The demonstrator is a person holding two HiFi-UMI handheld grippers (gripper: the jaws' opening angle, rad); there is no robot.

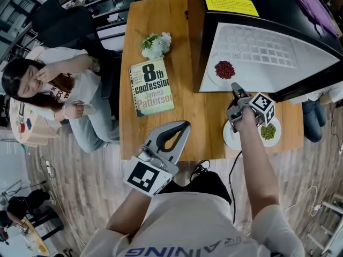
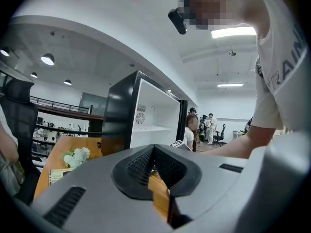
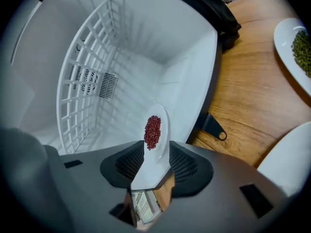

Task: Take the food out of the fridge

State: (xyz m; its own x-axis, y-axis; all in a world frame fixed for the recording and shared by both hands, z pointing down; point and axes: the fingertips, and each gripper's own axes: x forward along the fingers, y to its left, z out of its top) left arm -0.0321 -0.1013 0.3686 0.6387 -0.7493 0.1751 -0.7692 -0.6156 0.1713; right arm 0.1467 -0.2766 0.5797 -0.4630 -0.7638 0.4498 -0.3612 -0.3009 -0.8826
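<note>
Over wooden table (image 1: 198, 116), pinching rim of red-bean plate (image 1: 213, 78) at fridge (image 1: 268, 52) mouth upper right with right gripper (image 1: 235, 88), holding left gripper (image 1: 184, 126) closed, empty, lower centre.

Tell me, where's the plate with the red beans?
In the head view the red-bean plate sits inside the open fridge, right of the book, its near rim between the jaws of the right tool.

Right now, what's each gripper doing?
Left gripper: closed, empty.
Right gripper: closed on round white plate of red beans.
</note>
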